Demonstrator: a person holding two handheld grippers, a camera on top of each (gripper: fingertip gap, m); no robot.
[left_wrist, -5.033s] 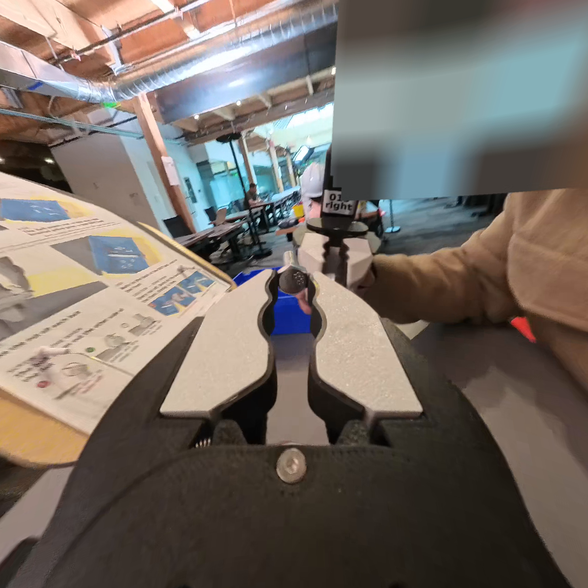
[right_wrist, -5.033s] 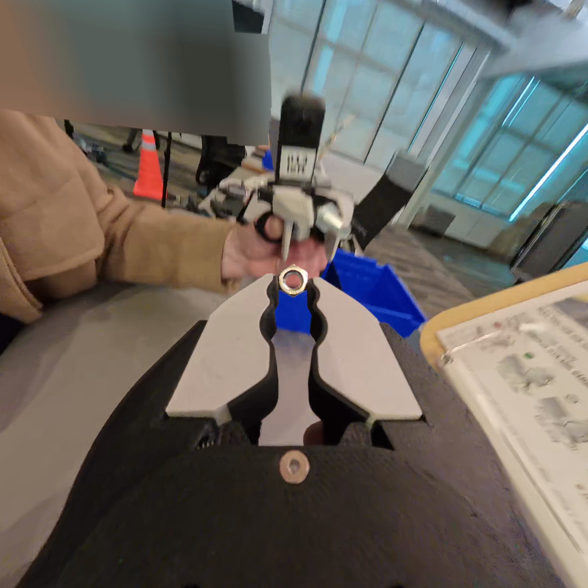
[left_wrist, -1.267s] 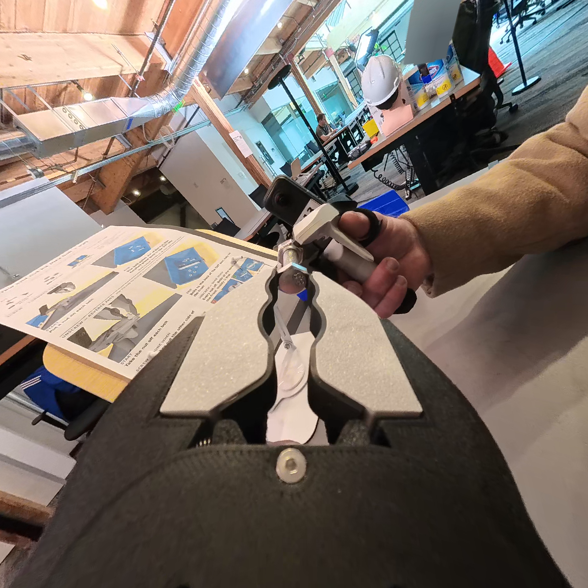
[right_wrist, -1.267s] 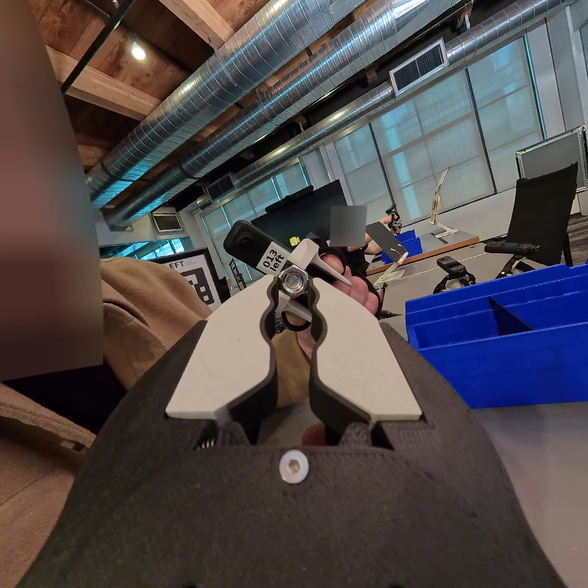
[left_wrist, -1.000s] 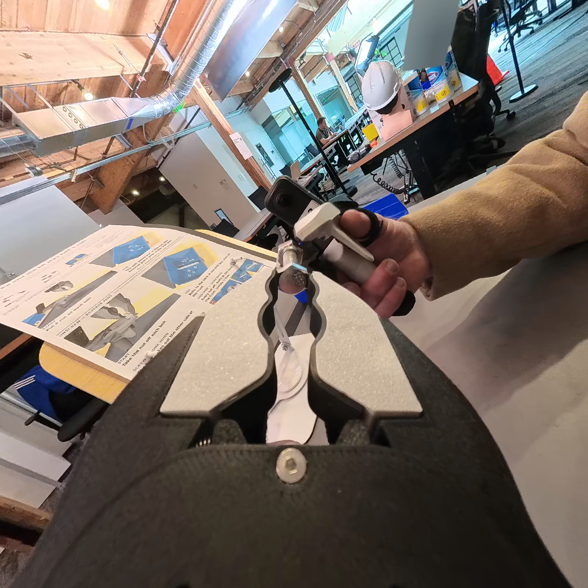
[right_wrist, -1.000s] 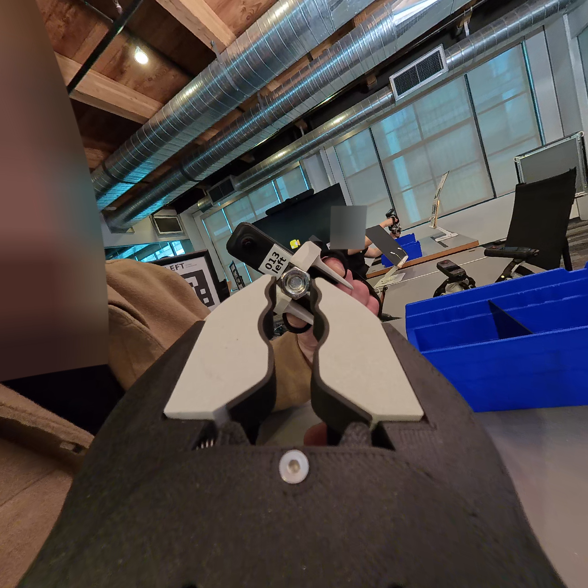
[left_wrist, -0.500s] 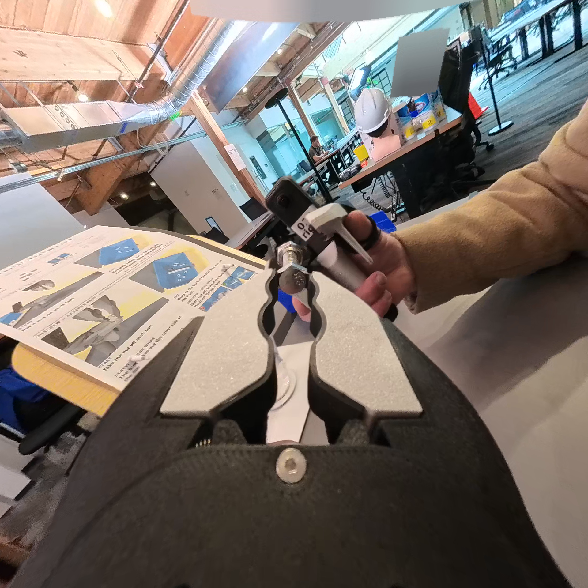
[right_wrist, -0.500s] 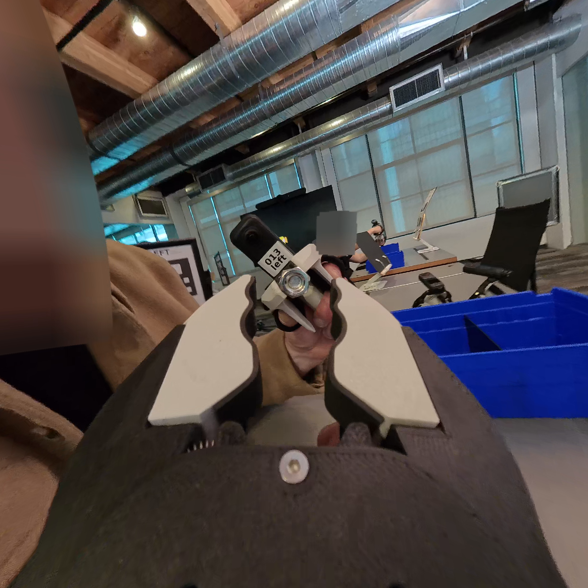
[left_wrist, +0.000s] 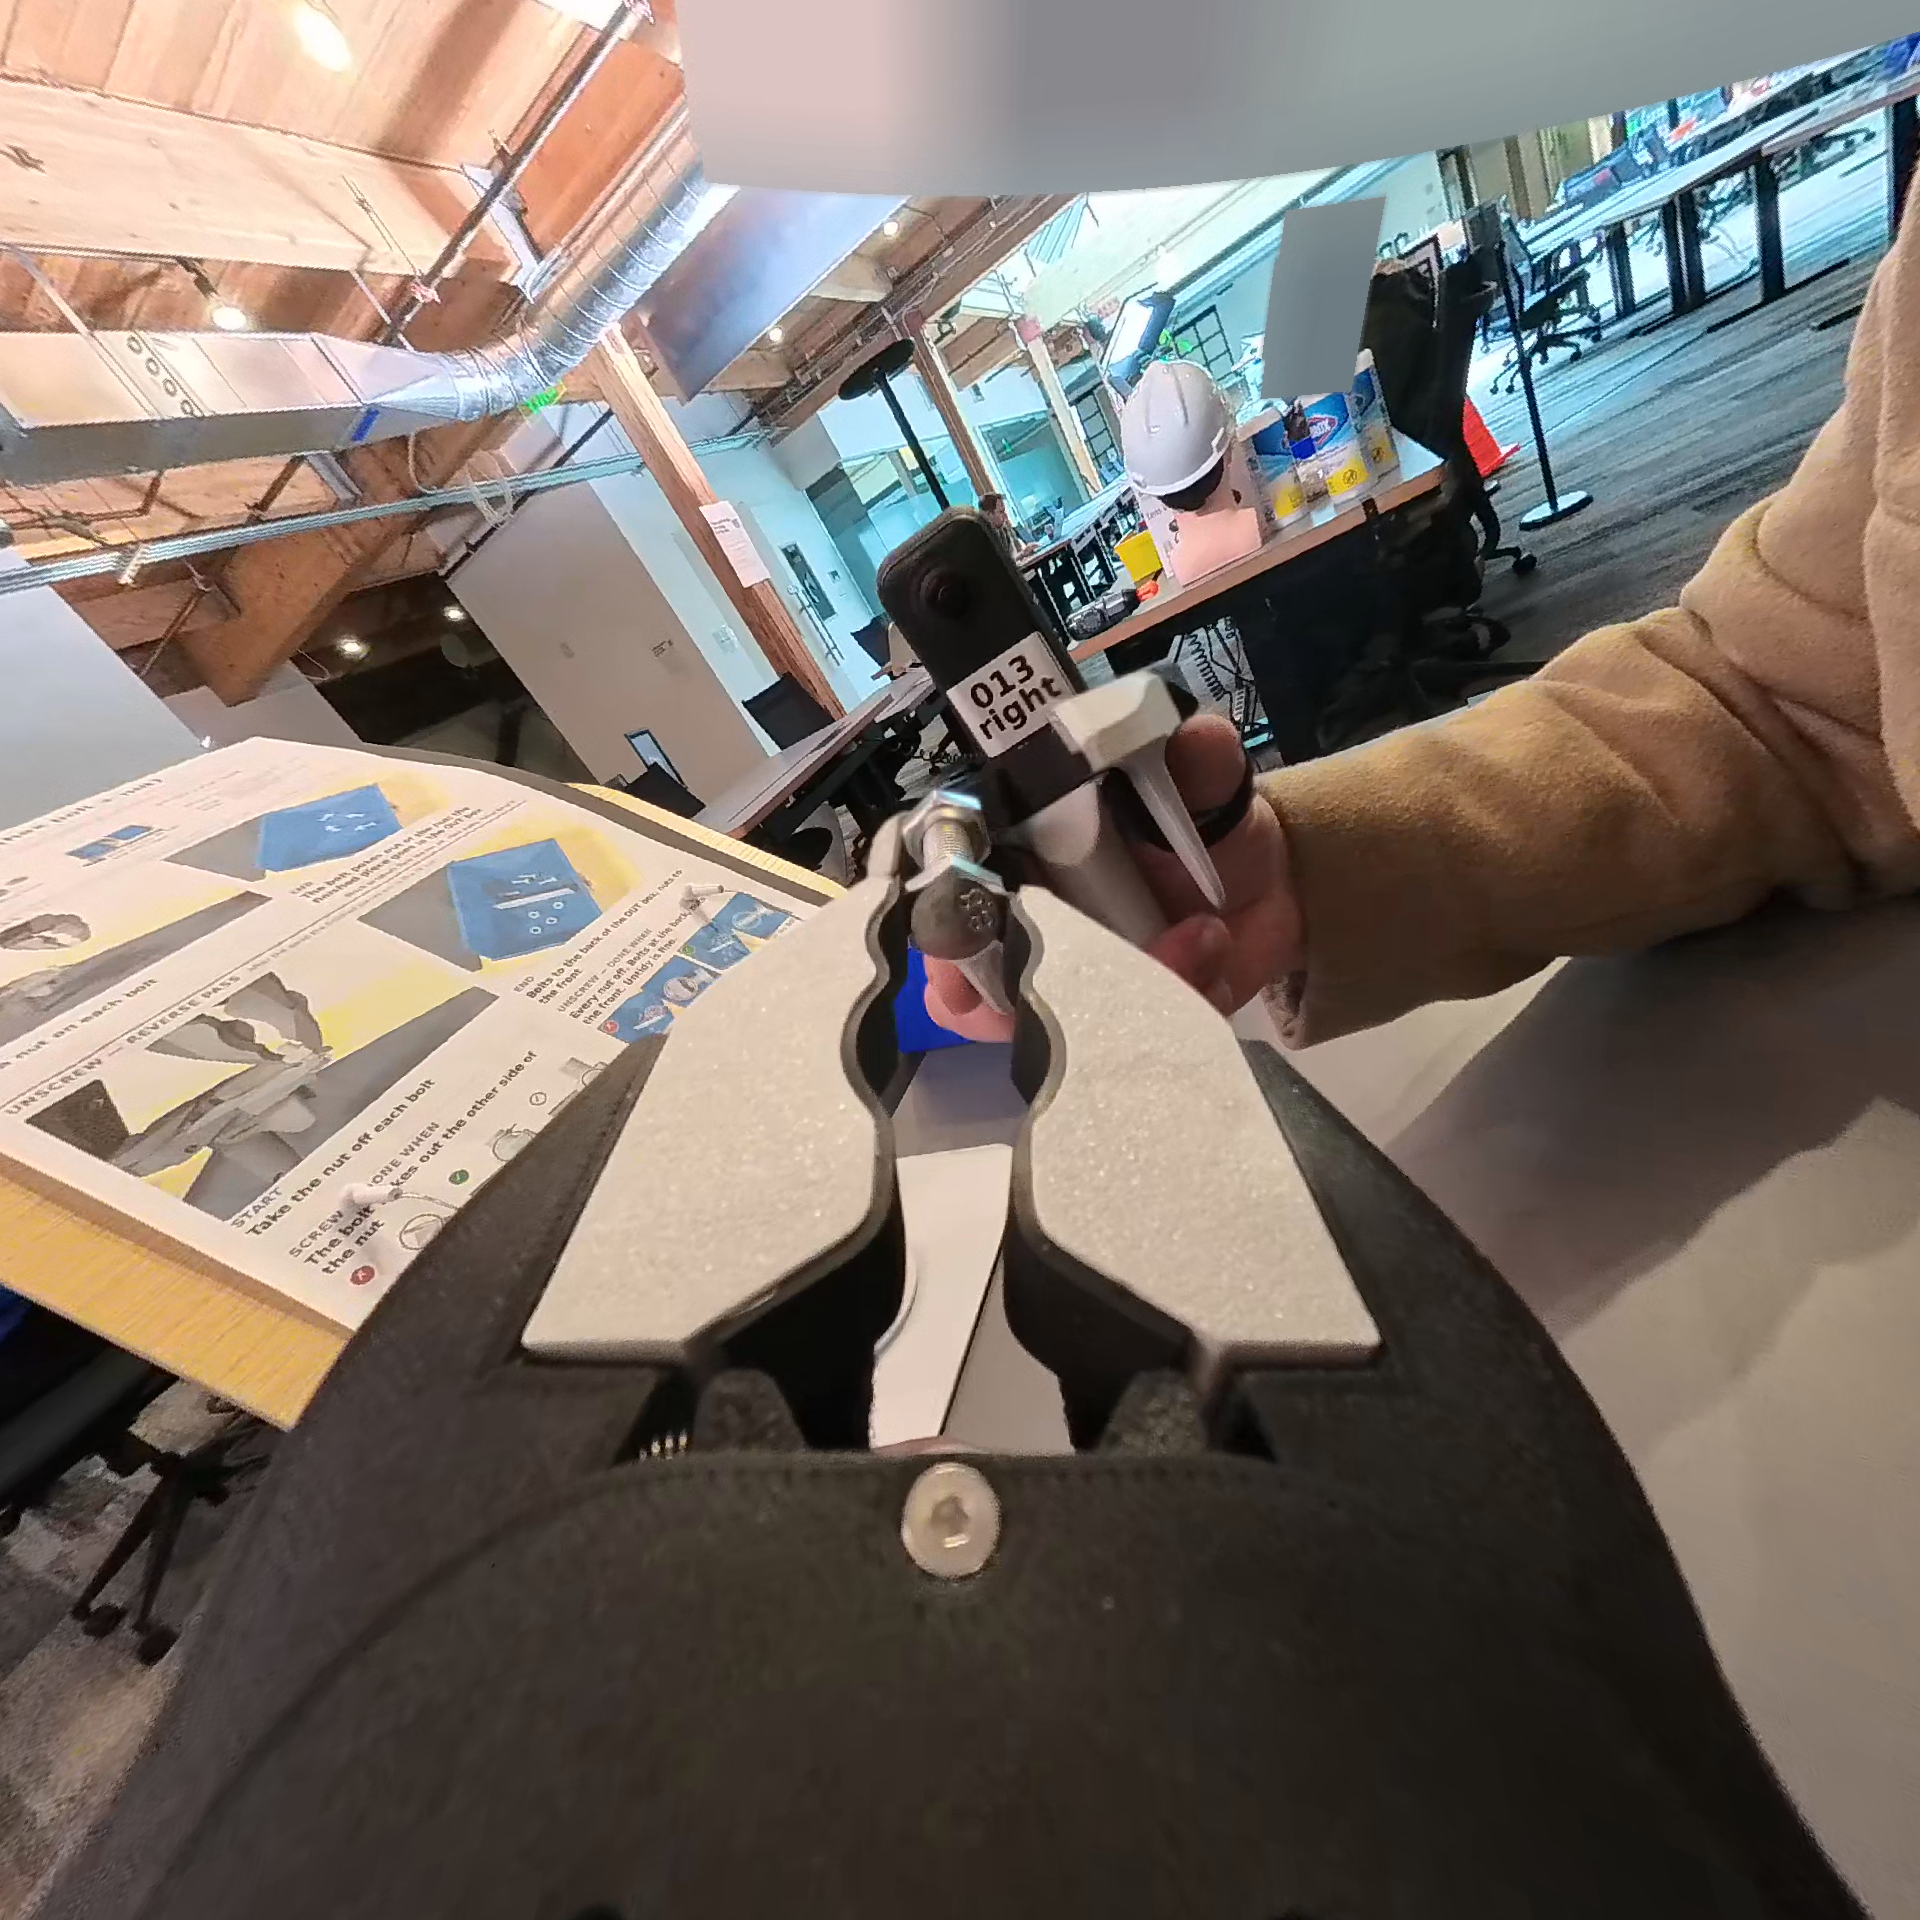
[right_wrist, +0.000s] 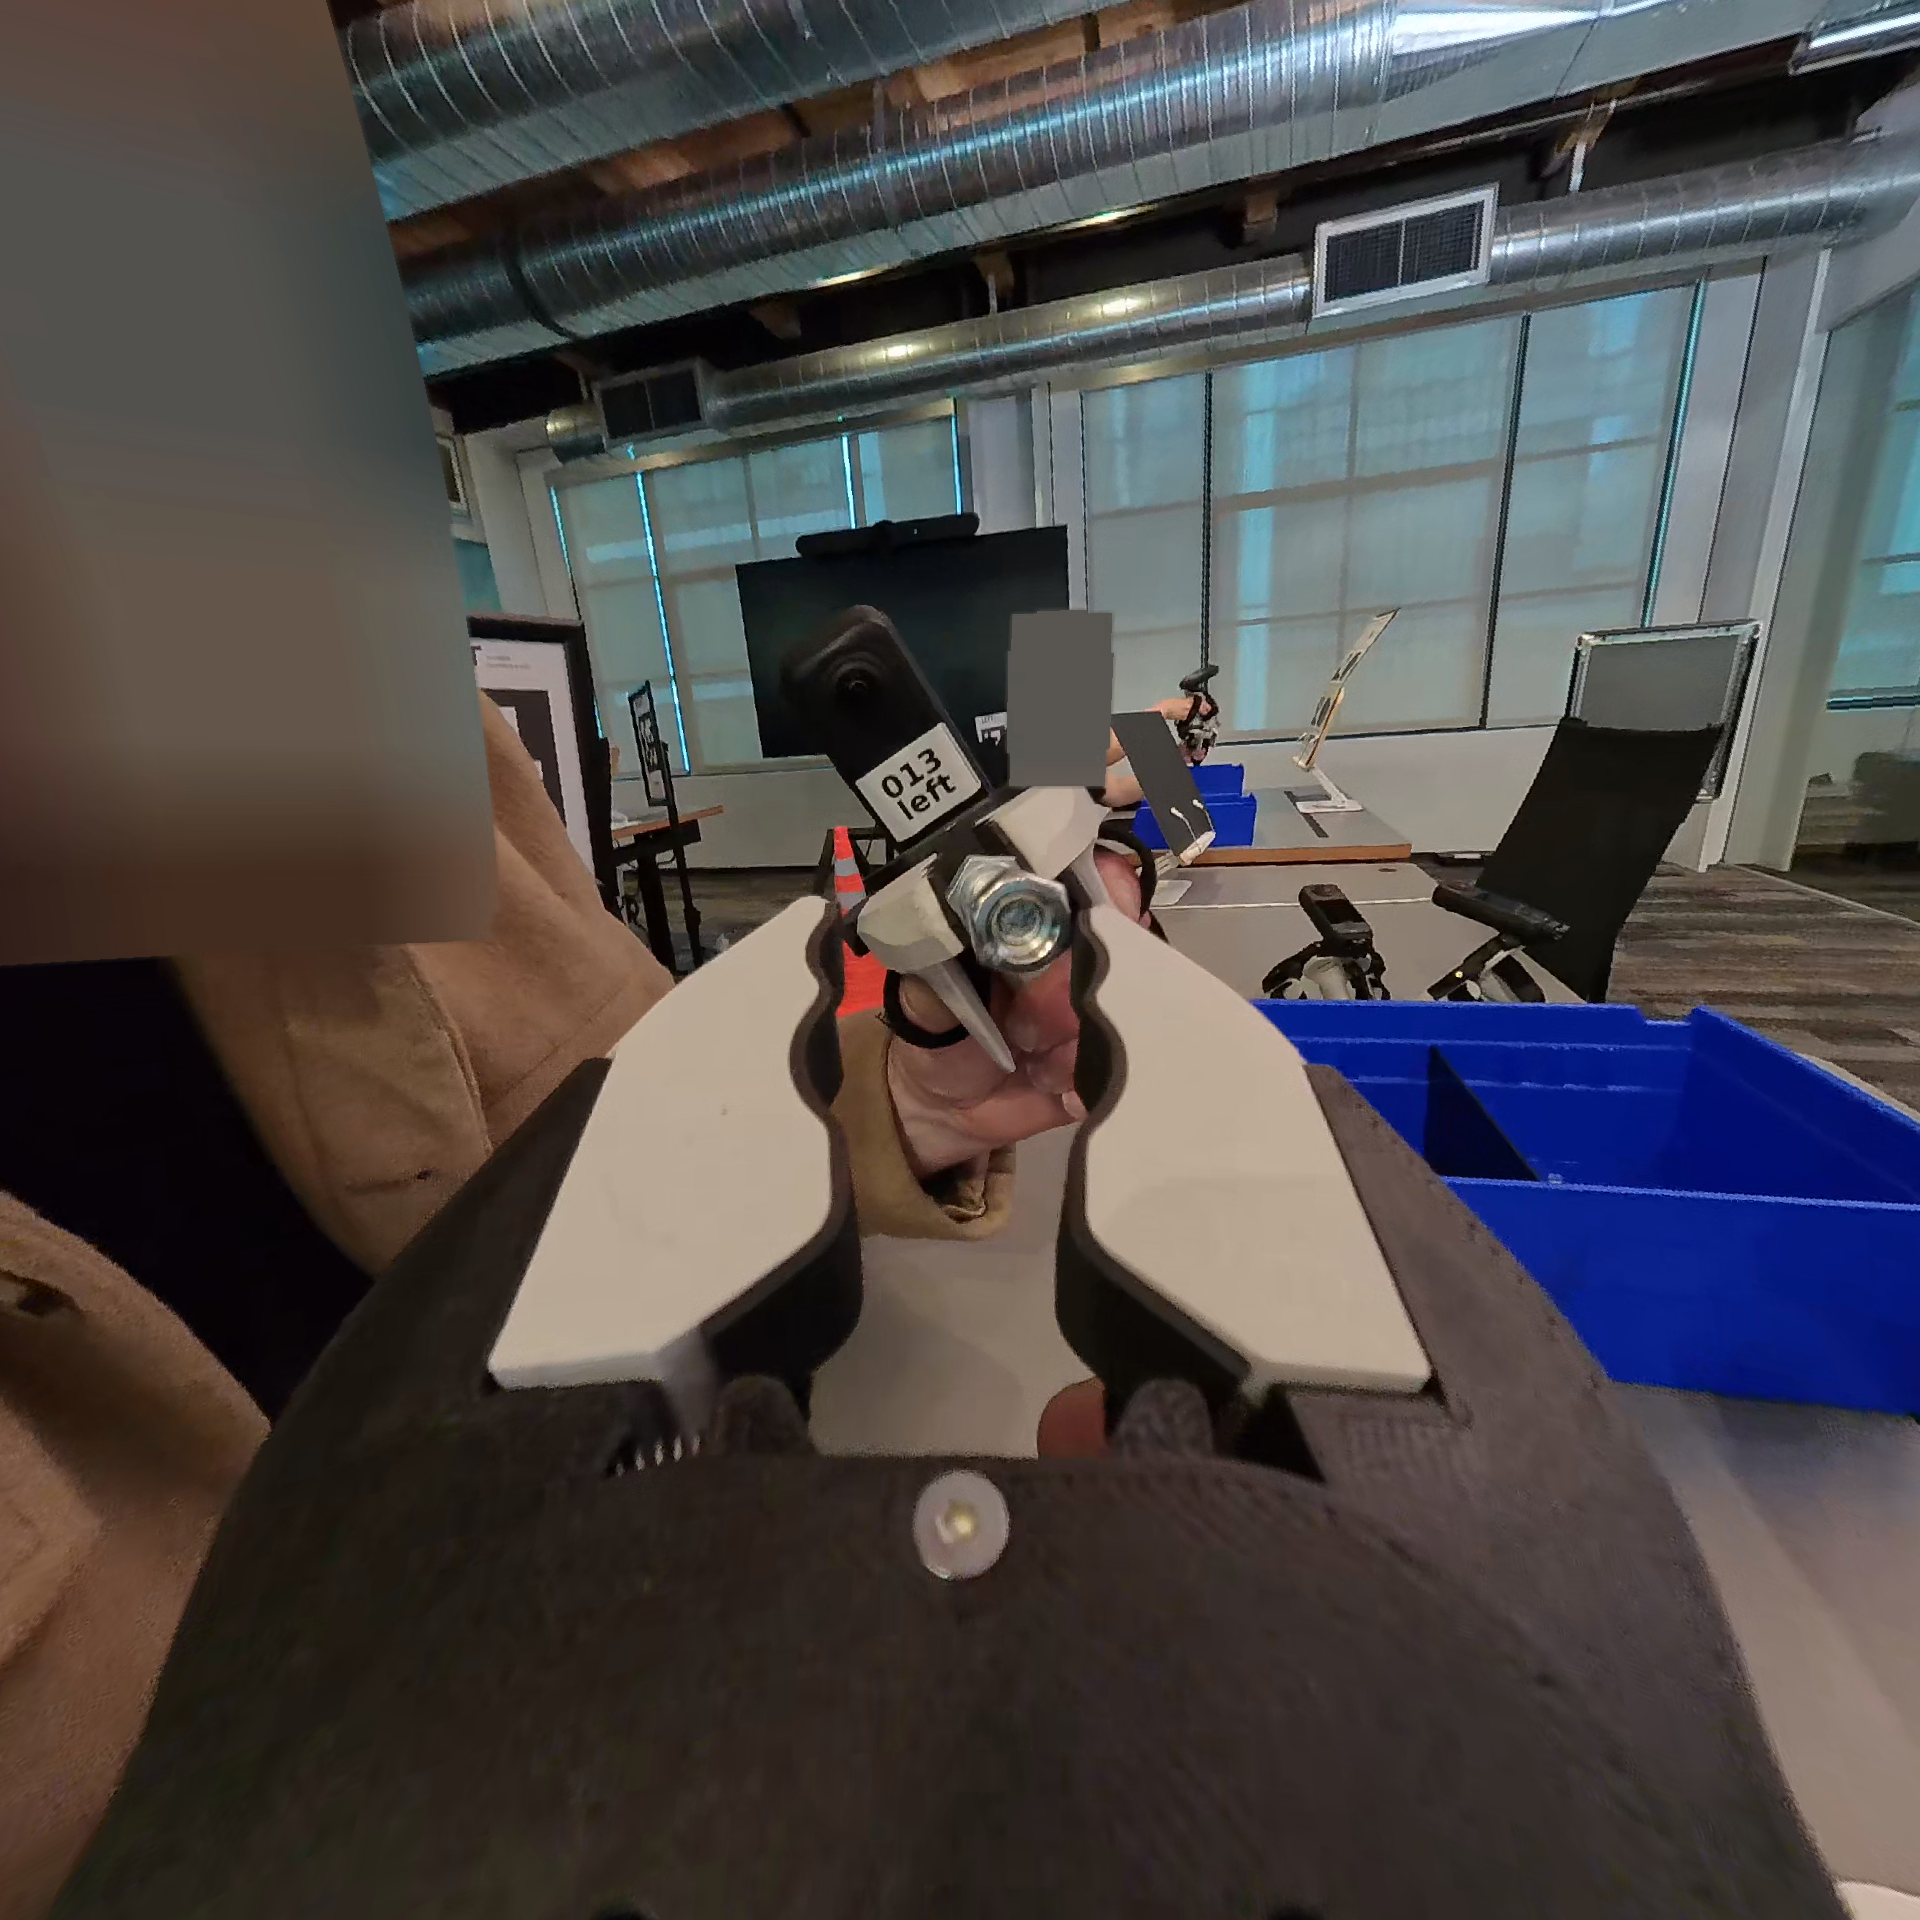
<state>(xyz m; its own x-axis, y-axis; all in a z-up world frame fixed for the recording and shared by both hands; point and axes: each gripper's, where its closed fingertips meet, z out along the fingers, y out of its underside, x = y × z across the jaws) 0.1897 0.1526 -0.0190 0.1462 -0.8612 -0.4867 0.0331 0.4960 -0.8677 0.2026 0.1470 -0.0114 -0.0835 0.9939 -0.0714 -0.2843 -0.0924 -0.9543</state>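
My left gripper (left_wrist: 954, 906) is shut on the head of a silver bolt (left_wrist: 961, 914), held up above the grey table (left_wrist: 1683, 1195). A hex nut (right_wrist: 1013, 914) sits on the bolt's threaded end, which points at my right gripper. My right gripper (right_wrist: 956, 925) is open. Its fingertips stand to either side of the nut, the right one close to it, without clamping it. Each view shows the other gripper farther off, held in a hand with a tan sleeve (left_wrist: 1558, 790).
A blue divided bin (right_wrist: 1683, 1164) stands on the table right of my right gripper. A printed instruction sheet (left_wrist: 312, 987) on a wooden board lies left of my left gripper. Desks, a black office chair (right_wrist: 1579, 831) and an orange cone stand behind. Only a small space, under 4 cm, lies between the two pairs of fingers.
My right gripper, shut on the nut a second ago, has opened and let go of it. The nut stays on the bolt in my left gripper. Both grippers have tilted down toward level.
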